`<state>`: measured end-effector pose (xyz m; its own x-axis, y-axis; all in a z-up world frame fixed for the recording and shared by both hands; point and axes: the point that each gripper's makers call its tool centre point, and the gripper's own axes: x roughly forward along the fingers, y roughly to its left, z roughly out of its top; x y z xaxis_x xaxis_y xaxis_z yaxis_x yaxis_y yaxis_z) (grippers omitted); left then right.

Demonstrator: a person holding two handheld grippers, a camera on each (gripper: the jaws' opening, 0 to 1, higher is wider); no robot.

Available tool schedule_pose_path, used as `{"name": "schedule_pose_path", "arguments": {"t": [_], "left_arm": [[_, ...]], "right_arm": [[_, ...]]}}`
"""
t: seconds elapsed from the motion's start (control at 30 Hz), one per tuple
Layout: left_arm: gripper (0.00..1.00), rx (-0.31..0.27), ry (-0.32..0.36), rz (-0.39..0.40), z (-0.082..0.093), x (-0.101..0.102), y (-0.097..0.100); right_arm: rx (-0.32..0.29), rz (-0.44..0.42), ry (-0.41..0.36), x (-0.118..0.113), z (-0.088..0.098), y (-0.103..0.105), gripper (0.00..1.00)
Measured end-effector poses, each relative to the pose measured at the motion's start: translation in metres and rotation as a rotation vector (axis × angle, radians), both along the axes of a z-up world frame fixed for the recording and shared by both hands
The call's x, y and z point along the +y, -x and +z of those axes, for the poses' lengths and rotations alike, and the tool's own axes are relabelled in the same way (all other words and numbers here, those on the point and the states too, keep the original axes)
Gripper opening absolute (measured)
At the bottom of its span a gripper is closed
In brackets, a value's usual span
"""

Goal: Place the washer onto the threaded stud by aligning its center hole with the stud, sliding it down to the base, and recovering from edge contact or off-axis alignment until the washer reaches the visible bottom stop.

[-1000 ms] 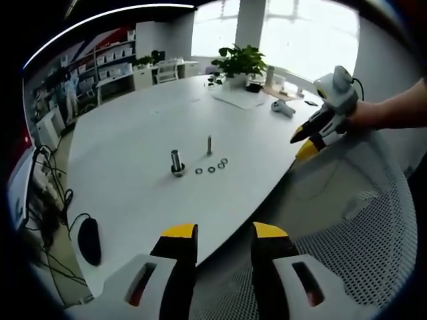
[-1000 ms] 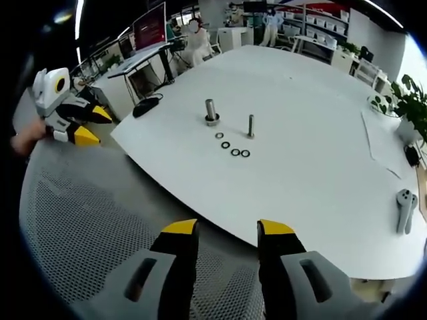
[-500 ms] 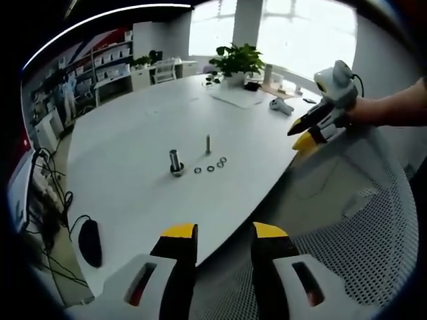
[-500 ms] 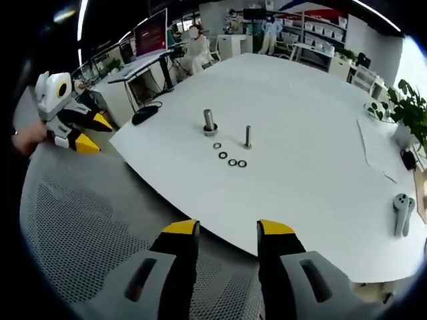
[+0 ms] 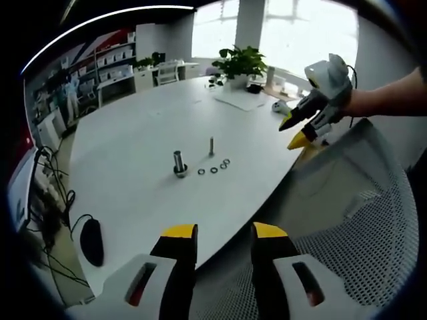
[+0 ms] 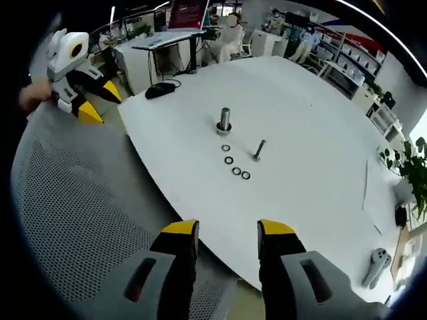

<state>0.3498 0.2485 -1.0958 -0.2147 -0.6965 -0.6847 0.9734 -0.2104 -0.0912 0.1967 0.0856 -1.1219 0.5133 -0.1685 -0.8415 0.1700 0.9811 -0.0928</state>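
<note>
A thick threaded stud (image 5: 179,163) (image 6: 224,121) stands on a round base on the white table (image 5: 133,140) (image 6: 313,133). A thinner stud (image 5: 211,146) (image 6: 259,150) stands close by. Several dark washers (image 5: 213,169) (image 6: 233,165) lie in a short row beside both studs. My left gripper (image 5: 224,233) is open with nothing in it, short of the table's edge over a mesh chair back. My right gripper (image 6: 227,233) is open with nothing held, also back from the table. A hand holds the right gripper (image 5: 292,135) at the table's right edge. The left gripper (image 6: 101,107) hangs off the table's near-left corner.
A grey mesh chair back (image 5: 360,220) (image 6: 73,213) lies under both grippers. A black mouse (image 5: 90,241) (image 6: 160,90) sits at the table's edge. A potted plant (image 5: 239,62), a paper sheet (image 5: 240,100) and a white controller (image 6: 373,267) occupy the far end.
The right gripper has risen and moved in towards the table's edge, and its camera now looks down more steeply. The studs and washers lie as before.
</note>
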Motion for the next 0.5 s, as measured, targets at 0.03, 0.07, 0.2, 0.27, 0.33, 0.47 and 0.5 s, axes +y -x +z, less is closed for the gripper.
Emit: {"name": "schedule_pose_path", "arguments": {"t": [0.03,0.07,0.2,0.27,0.33,0.47,0.5], "left_arm": [[0.3,0.0,0.003,0.002,0.001,0.0,0.0],[0.3,0.0,0.003,0.006,0.001,0.0,-0.001],[0.3,-0.004,0.002,0.008,0.001,0.0,-0.002],[0.3,-0.009,0.007,0.007,0.002,0.0,-0.002],[0.3,-0.004,0.014,0.012,0.003,-0.001,-0.002],[0.3,-0.004,0.005,0.009,0.001,0.0,-0.001],[0.29,-0.006,0.005,0.01,0.002,0.0,-0.001]], "right_arm": [[0.007,0.001,-0.004,-0.004,-0.007,-0.005,0.37],[0.009,0.004,-0.008,-0.007,-0.012,-0.008,0.37],[0.027,0.01,-0.038,-0.011,-0.027,-0.033,0.36],[0.043,0.02,-0.037,-0.018,-0.041,-0.038,0.35],[0.053,0.021,-0.035,-0.026,-0.049,-0.045,0.34],[0.075,-0.003,-0.047,-0.033,-0.055,-0.055,0.33],[0.076,-0.001,-0.045,-0.036,-0.06,-0.058,0.33]]}}
